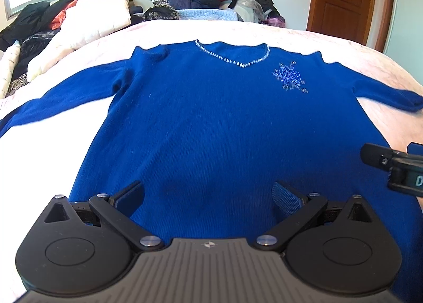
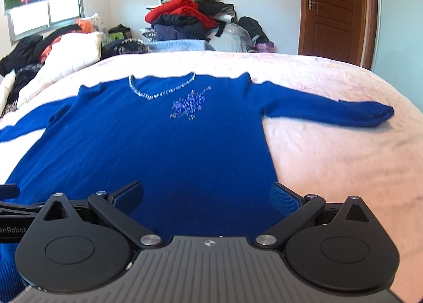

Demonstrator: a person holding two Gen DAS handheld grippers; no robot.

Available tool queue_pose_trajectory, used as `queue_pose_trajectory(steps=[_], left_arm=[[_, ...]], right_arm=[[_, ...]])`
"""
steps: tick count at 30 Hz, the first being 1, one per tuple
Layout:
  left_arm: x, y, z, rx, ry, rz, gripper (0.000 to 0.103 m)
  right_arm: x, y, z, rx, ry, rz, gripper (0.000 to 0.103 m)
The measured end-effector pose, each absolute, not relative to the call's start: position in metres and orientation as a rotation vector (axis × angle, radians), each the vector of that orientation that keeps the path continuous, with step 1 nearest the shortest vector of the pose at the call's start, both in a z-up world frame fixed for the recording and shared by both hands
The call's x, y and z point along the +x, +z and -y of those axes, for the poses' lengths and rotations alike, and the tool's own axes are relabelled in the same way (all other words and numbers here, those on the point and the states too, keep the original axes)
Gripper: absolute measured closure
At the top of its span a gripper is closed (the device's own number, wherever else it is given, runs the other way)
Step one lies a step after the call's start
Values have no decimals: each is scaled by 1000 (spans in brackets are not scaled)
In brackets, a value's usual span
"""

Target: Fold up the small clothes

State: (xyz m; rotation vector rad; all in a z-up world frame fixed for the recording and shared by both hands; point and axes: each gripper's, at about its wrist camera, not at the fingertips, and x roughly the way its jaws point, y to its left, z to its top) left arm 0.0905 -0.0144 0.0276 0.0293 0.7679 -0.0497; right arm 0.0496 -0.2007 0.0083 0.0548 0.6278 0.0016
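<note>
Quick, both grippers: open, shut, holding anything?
Left gripper: open, holding nothing, above the blue sweater's hem.
Right gripper: open, holding nothing, above the same hem.

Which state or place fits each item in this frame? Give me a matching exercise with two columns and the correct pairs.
Items:
1. blue sweater
2. left gripper
3. wooden door
4. pile of clothes

Descriptions:
A. closed, at the far right of the room
B. heaped against the far wall beyond the bed
C. jaws open, over the hem
D. spread flat, front up, sleeves out to both sides

Pairs: 1-D, 2-C, 3-A, 4-B
</note>
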Motion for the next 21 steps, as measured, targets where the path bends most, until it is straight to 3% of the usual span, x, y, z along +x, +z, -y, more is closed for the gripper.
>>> queue_pose_trajectory(steps=[6, 10, 14, 21], left_arm=[[128, 33, 26, 26, -64, -757, 0], [156, 44, 42, 39, -84, -709, 0], [178, 48, 62, 37, -122, -694, 0], [210, 43, 100, 0, -232, -736, 0]], right_arm=[[97, 16, 249, 174, 33, -581, 0], [141, 20, 333, 460, -39, -551, 11], [167, 7, 430, 782, -188, -476, 39], [184, -22, 507, 991, -308, -396, 45]])
